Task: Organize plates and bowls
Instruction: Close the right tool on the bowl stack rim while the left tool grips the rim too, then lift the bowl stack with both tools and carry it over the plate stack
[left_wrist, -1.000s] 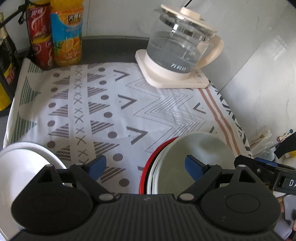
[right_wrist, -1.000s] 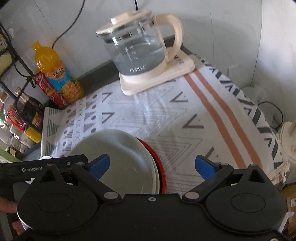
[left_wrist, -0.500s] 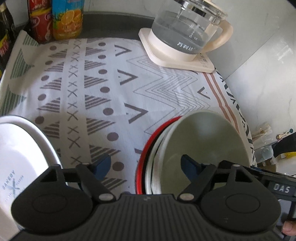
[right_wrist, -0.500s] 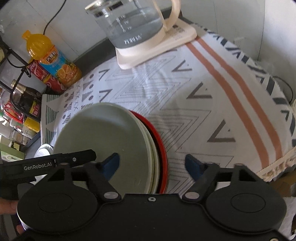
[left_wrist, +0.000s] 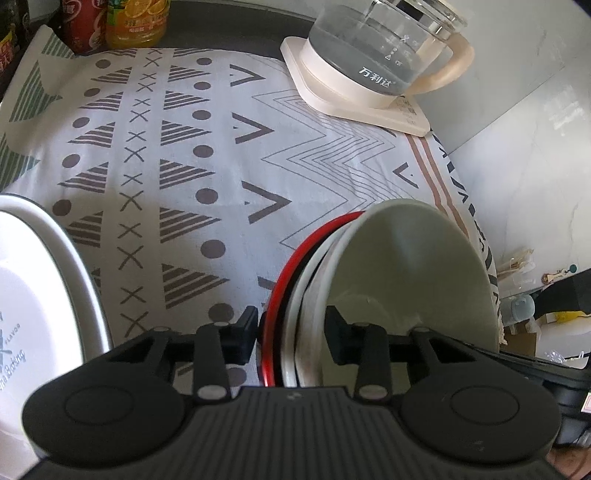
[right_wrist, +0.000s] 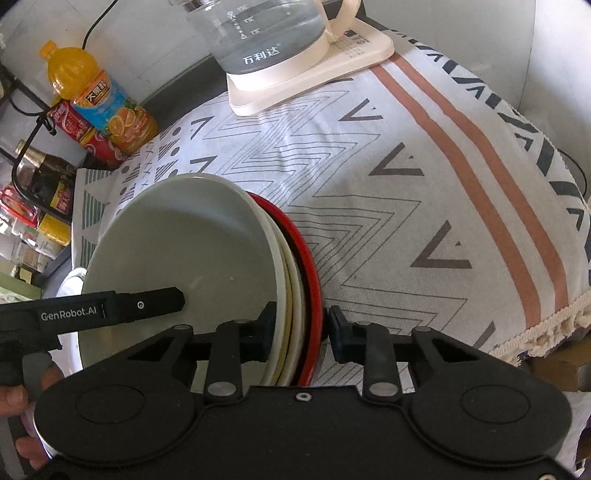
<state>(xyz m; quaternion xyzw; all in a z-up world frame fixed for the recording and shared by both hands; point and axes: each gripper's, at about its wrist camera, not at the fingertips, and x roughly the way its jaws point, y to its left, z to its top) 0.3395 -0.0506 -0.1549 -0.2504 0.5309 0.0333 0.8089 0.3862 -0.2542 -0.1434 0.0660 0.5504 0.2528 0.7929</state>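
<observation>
A stack of plates lies on the patterned cloth: a pale green plate (left_wrist: 410, 266) on top, white plates under it, a red plate (left_wrist: 280, 295) at the bottom. My left gripper (left_wrist: 291, 336) is shut on the stack's left rim. My right gripper (right_wrist: 301, 332) is shut on the stack's right rim, the green plate (right_wrist: 184, 251) to its left and the red plate (right_wrist: 312, 295) between the pads. A white bowl with lettering (left_wrist: 33, 314) sits at the left in the left wrist view.
A glass kettle on a cream base (left_wrist: 373, 66) stands at the back right. An orange juice bottle (right_wrist: 99, 103) and red cans (right_wrist: 74, 125) stand at the back left beside a rack of bottles (right_wrist: 33, 184). The cloth's fringed edge (right_wrist: 535, 332) hangs at the right.
Both grippers have moved in and down onto the stack's rims and closed from wide open onto the plates.
</observation>
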